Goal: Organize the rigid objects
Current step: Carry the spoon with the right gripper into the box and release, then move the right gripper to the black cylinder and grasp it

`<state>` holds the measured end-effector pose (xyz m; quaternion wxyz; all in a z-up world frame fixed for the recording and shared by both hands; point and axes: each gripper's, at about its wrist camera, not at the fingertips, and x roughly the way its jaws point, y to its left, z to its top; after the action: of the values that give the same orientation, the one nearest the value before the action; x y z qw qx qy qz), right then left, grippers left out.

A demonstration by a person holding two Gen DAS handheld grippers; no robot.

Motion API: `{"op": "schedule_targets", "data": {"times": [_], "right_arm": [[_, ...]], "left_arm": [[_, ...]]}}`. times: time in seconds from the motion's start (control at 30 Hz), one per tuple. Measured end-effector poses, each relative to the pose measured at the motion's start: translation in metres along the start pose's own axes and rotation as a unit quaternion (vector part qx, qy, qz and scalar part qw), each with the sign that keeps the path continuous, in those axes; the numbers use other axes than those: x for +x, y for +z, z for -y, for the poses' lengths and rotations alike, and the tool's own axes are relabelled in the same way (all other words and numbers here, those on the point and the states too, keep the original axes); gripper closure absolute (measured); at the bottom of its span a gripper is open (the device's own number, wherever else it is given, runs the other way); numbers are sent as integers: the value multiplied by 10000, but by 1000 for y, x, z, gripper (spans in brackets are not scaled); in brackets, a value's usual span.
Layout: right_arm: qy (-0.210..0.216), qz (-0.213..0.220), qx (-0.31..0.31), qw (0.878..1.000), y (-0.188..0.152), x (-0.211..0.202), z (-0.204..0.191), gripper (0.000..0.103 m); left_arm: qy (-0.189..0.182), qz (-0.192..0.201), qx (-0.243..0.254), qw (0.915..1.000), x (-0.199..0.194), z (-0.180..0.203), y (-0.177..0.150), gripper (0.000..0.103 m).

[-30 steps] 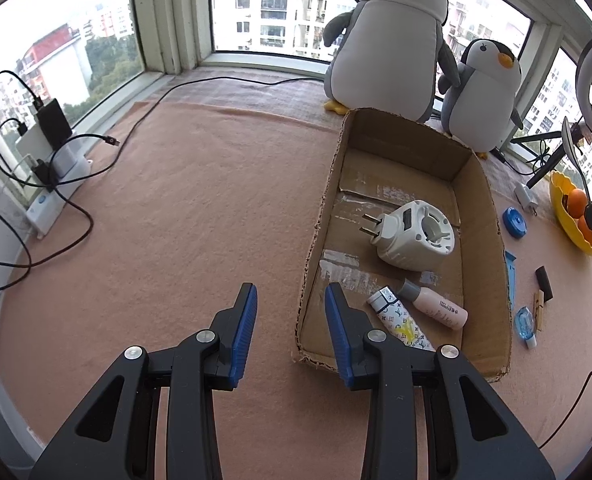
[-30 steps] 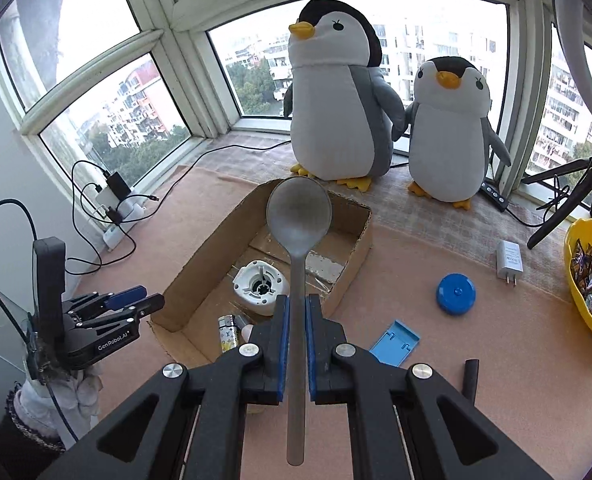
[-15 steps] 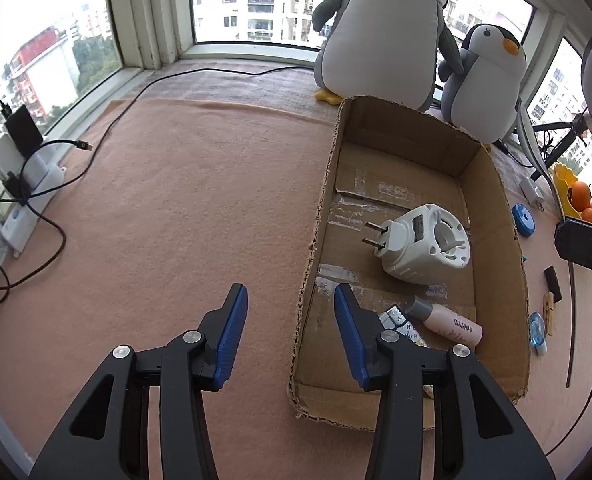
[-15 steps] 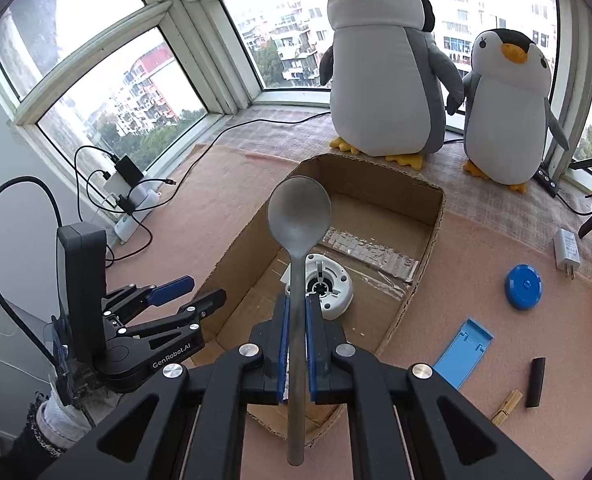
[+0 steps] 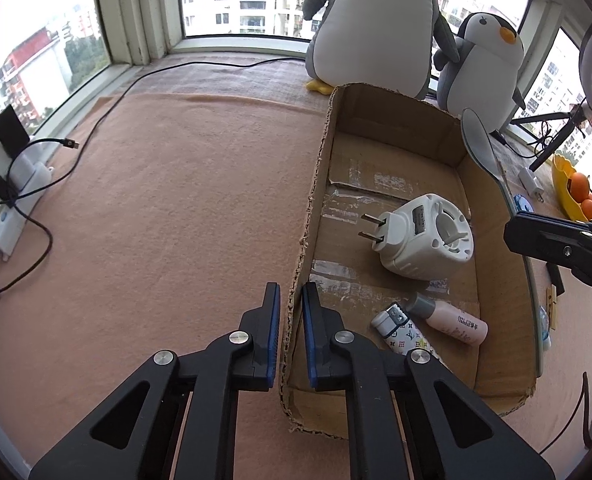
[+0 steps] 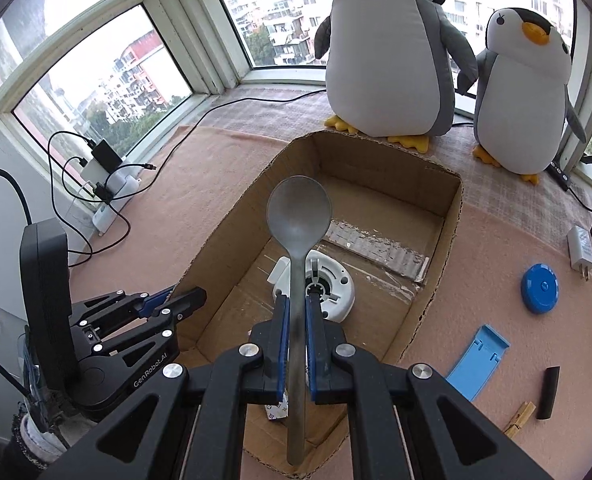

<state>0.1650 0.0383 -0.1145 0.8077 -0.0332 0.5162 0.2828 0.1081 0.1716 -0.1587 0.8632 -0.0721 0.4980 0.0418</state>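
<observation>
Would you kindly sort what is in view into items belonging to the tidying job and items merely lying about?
Job: spoon in right tool; cardboard box, wall pinched by left tool; plug adapter; small bottle.

Lying about: plush penguins; power strip; fruit bowl.

Big penguin's (image 6: 388, 48) head cut off by frame, patterned tube (image 5: 406, 334) partly behind left gripper (image 5: 291, 312)

two plush penguins (image 6: 392, 48) (one box (image 6: 440, 256))

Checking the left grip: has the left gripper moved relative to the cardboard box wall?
Yes. The left gripper came in over the cardboard box wall and its jaws have just closed onto it.
</observation>
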Motion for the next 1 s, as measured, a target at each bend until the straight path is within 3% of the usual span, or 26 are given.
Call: {"op": "schedule_targets", "data": {"times": [0.2, 0.23, 0.33, 0.37, 0.73, 1.0], "right_arm": [[4, 3, -39, 10000, 1, 1, -1, 96], [2, 17, -56, 10000, 1, 1, -1, 92], [-10, 90, -79, 9999, 1, -2, -1, 64], [-12, 126, -89, 9999, 1, -4, -1, 63], [-105, 256, 140, 9995, -10, -27, 34, 63], [-410, 305, 652, 9966, -37, -53, 103, 63]], "left_arm": [[19, 13, 28, 10000, 0, 1, 0, 95], [21, 14, 31, 10000, 0, 1, 0, 95], [30, 18, 45, 10000, 0, 2, 0, 95], [32, 19, 45, 10000, 0, 2, 0, 95], [49, 27, 54, 10000, 0, 2, 0, 95], [98, 13, 76, 9999, -1, 3, -1, 95]]}}
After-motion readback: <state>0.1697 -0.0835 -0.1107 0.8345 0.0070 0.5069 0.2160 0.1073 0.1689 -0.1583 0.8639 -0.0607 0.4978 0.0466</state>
